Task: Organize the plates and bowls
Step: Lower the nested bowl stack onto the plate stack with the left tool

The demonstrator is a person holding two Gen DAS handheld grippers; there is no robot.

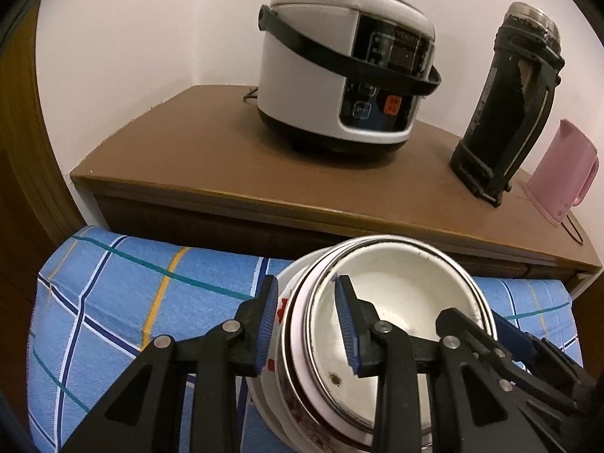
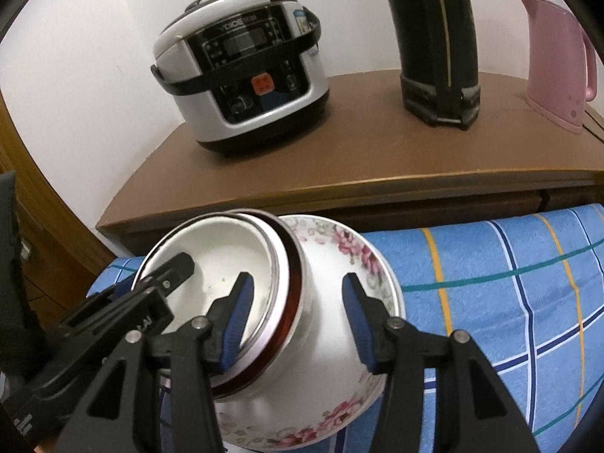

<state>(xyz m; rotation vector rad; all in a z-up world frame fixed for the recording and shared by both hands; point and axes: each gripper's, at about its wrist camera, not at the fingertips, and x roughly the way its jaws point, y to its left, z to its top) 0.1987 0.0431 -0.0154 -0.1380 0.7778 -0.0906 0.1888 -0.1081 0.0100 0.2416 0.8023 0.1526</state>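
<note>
Already your white bowls (image 1: pixel 396 324) sit nested on the floral-rimmed white plate (image 2: pixel 339 249) at lower centre, atop the blue checked cloth (image 1: pixel 132 290), your left tongs (image 1: pixel 307 324) clamping their rim, right tongs (image 2: pixel 298 324) loosely straddling it; only stowing remains.

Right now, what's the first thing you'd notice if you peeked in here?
A stack of bowls nested on a flowery plate, tipped above the blue checked cloth, with both grippers reaching over its rim. Behind, a white rice cooker, a black flask and a pink kettle stand on a brown cabinet.
</note>
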